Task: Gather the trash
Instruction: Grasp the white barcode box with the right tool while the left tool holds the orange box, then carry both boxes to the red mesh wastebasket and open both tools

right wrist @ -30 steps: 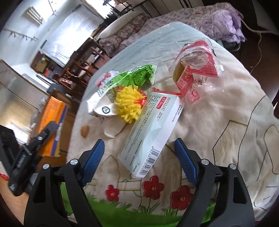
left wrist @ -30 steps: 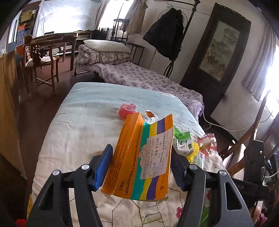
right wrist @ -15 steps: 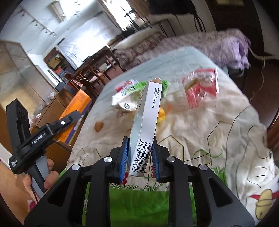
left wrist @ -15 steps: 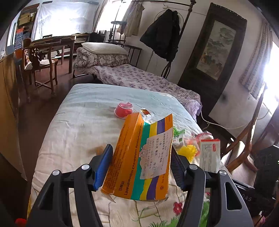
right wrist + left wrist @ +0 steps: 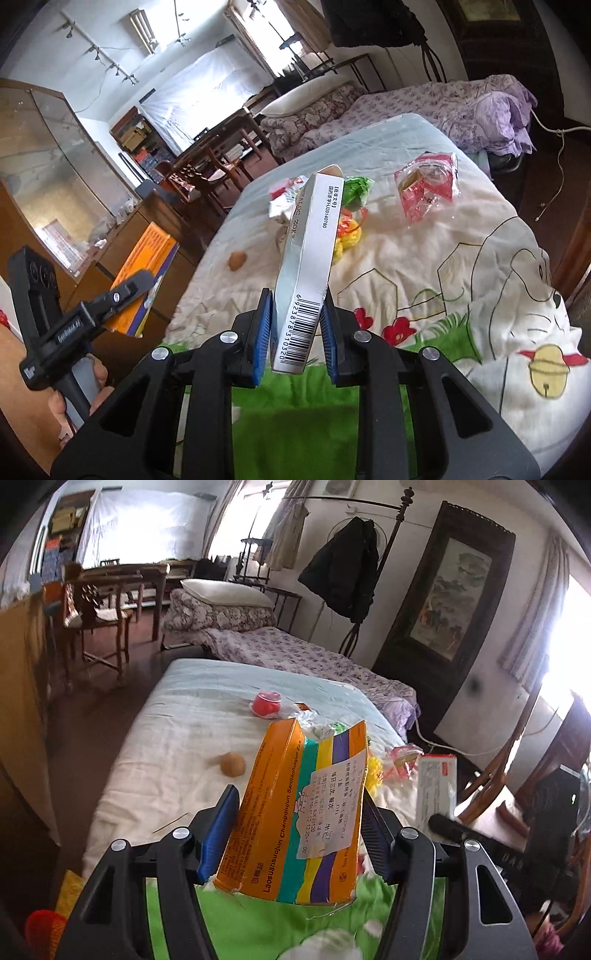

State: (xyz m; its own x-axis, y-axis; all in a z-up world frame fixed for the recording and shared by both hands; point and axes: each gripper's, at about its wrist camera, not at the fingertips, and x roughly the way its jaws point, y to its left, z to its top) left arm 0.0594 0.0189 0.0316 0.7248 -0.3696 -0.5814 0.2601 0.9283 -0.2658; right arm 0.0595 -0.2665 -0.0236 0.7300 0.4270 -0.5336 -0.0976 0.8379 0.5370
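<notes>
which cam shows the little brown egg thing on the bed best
Left wrist: the brown egg-shaped thing lies unobstructed on the pale bedspread, beyond the orange box. The right wrist view also shows it, but smaller, beside the white box.

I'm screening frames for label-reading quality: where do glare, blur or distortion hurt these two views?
Left wrist view: the window at right blows out white, the green bedding below the orange box smears with motion, and the room's edges bow. Right wrist view: the white box barcode reads sharply, the far white sheet is overexposed, and fisheye curvature bends the cabinet.
</notes>
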